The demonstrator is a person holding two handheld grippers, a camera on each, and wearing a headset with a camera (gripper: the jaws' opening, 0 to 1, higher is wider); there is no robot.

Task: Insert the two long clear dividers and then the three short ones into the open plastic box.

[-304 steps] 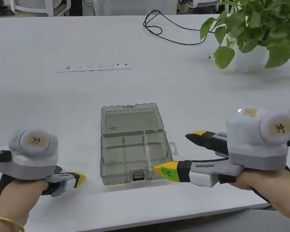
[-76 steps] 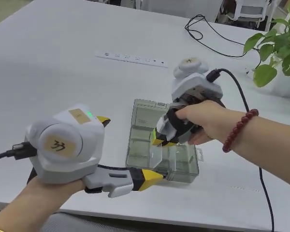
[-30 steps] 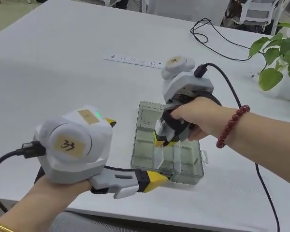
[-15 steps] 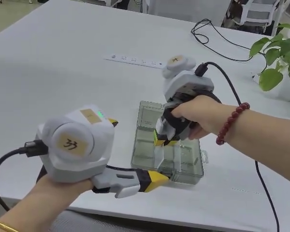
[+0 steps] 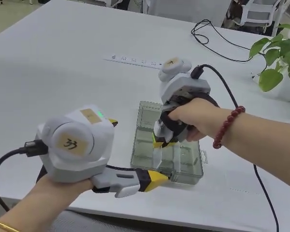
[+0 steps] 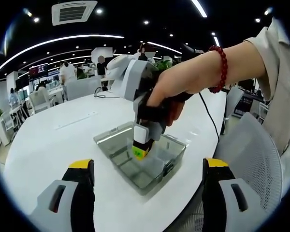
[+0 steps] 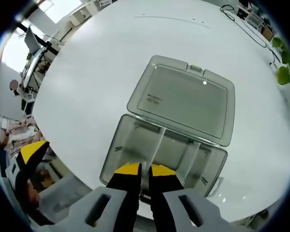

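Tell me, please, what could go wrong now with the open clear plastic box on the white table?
1. The right gripper seems to press a thin clear divider down into the open clear plastic box, while the open left gripper hovers apart from it; unheld, the box might slide or tip.
2. The divider is transparent and partly hidden by the jaws, so it could go in tilted.

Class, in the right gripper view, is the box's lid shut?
No, the lid lies folded back flat, leaving the box open.
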